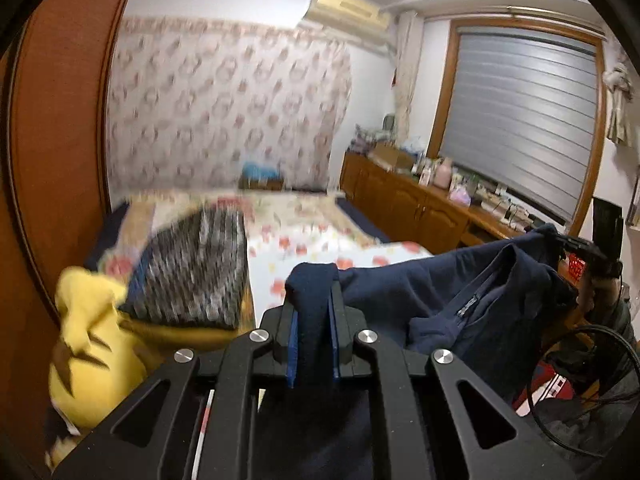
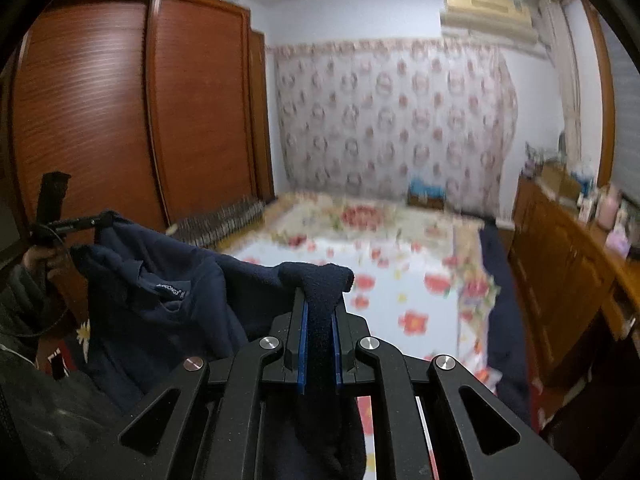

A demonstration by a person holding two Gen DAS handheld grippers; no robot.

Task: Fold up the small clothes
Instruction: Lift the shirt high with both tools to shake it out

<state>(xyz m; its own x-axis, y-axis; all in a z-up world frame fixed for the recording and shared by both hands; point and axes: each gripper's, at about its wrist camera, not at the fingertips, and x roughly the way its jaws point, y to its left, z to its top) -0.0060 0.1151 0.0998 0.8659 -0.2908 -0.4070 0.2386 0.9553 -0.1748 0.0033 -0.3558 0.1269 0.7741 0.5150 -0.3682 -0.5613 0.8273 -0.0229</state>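
A navy blue fleece top [image 1: 452,300] hangs in the air above the bed, stretched between both grippers. My left gripper [image 1: 313,300] is shut on one shoulder of it, a fold of fabric bunched over the blue pads. The right gripper [image 2: 320,300] is shut on the other shoulder of the navy top [image 2: 168,292]. Its collar with a small label sags between the two. In the left wrist view the right gripper [image 1: 560,242] shows at the far right, pinching the cloth. In the right wrist view the left gripper [image 2: 102,220] shows at the far left.
Below lies a bed with a floral sheet [image 2: 400,280]. A striped folded garment [image 1: 192,268] and a yellow garment [image 1: 92,344] lie at its left side. A wooden wardrobe [image 2: 120,120] stands left, low wooden cabinets [image 1: 404,204] with clutter right. A person's hand [image 2: 38,258] holds the left gripper.
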